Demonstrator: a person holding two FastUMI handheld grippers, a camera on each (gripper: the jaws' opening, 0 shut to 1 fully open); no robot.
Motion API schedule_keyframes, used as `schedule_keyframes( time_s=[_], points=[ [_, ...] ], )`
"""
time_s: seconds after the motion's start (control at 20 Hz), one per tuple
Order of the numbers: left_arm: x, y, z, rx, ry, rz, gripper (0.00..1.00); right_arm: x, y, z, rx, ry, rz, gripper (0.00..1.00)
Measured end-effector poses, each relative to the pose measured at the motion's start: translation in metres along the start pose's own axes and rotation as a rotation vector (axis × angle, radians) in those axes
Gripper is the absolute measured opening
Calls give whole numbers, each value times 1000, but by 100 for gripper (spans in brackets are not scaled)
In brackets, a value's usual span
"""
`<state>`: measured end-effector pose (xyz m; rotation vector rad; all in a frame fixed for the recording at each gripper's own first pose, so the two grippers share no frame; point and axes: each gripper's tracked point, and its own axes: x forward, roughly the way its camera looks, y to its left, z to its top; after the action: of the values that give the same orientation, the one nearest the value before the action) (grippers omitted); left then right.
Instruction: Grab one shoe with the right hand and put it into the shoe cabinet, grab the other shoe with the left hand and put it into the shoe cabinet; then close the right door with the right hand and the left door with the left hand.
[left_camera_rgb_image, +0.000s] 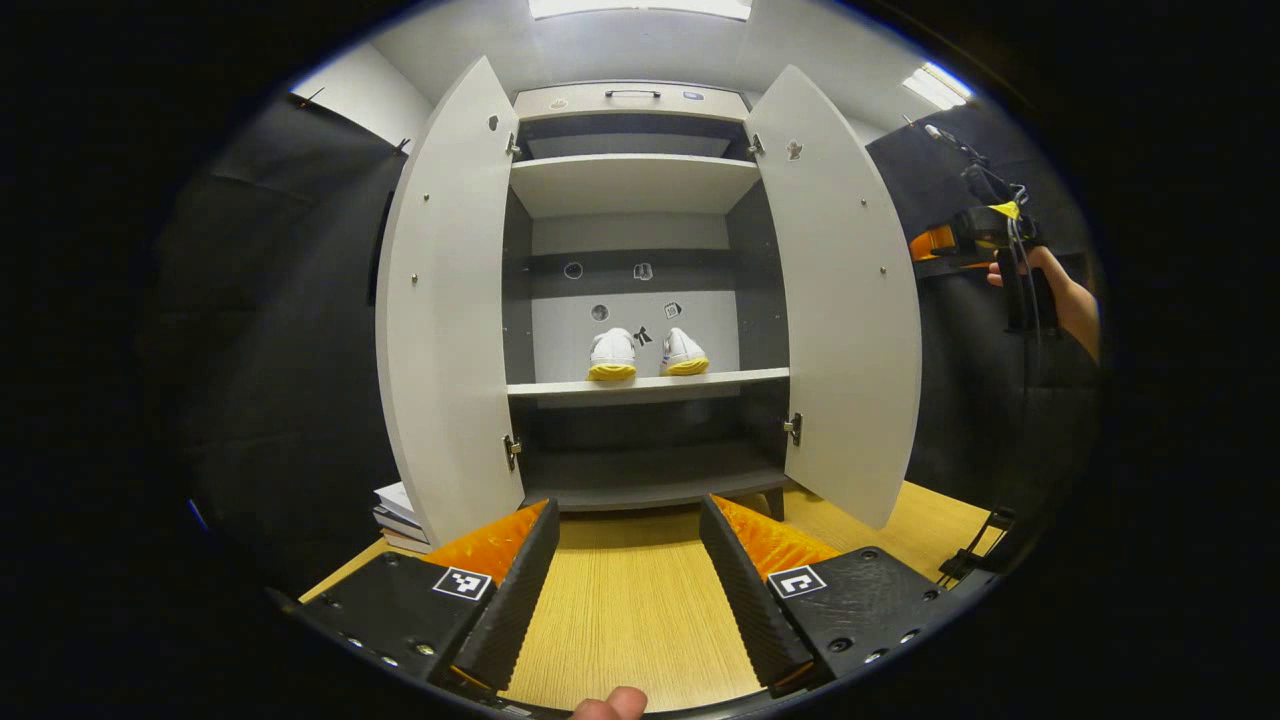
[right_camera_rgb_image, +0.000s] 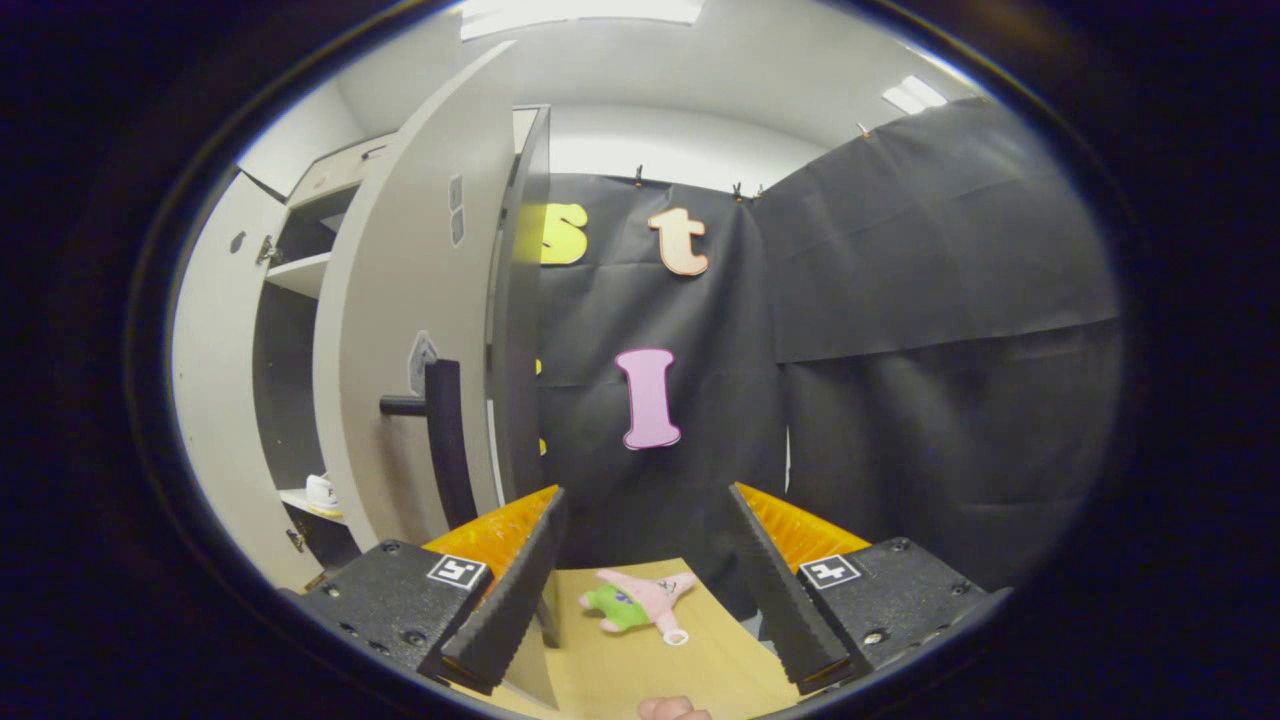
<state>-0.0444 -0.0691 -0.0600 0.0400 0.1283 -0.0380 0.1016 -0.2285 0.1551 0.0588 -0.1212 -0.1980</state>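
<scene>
Two white shoes (left_camera_rgb_image: 647, 353) sit side by side on the shoe cabinet (left_camera_rgb_image: 632, 185) middle shelf, both doors wide open; left gripper (left_camera_rgb_image: 625, 575) jaws released over bare bench (left_camera_rgb_image: 630, 610). Right gripper view: right gripper (right_camera_rgb_image: 645, 575) jaws released, just beside the right door (right_camera_rgb_image: 400, 330) handle (right_camera_rgb_image: 440, 440), a plush toy (right_camera_rgb_image: 640, 603) lying beyond.

White shoes (left_camera_rgb_image: 648, 354) are showing yellow soles inside the white-and-grey cabinet (left_camera_rgb_image: 640, 190); black ridged fingers (left_camera_rgb_image: 515, 590) are wearing orange backs; a pink-and-green plush (right_camera_rgb_image: 640, 600) is lying on light wood.

Both shoe cabinet (left_camera_rgb_image: 640, 200) doors stand wide open, leaving its front unobstructed; two shoes (left_camera_rgb_image: 648, 353) occupy the middle shelf's (left_camera_rgb_image: 560, 388) centre, near its back wall.
</scene>
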Motion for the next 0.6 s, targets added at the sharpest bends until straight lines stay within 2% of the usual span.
schedule_keyframes(
  time_s=[0.25,0.35,0.4,0.45,0.5,0.55,0.6],
  points=[
    [2,2,0,-1,8,7,85,9,5,5,4,-1,2,96],
    [2,3,2,-1,6,9,85,8,16,2,18,16,30,98],
    [3,3,3,-7,6,6,85,5,16,4,22,8,30,90],
    [3,3,4,-12,6,2,85,6,18,3,12,7,27,87],
    [4,3,4,-16,8,-1,85,5,20,4,13,1,17,88],
    [4,4,4,-19,8,0,85,3,22,3,14,3,13,95],
    [3,5,4,-22,8,2,85,1,28,3,24,3,20,87]
  ],
)
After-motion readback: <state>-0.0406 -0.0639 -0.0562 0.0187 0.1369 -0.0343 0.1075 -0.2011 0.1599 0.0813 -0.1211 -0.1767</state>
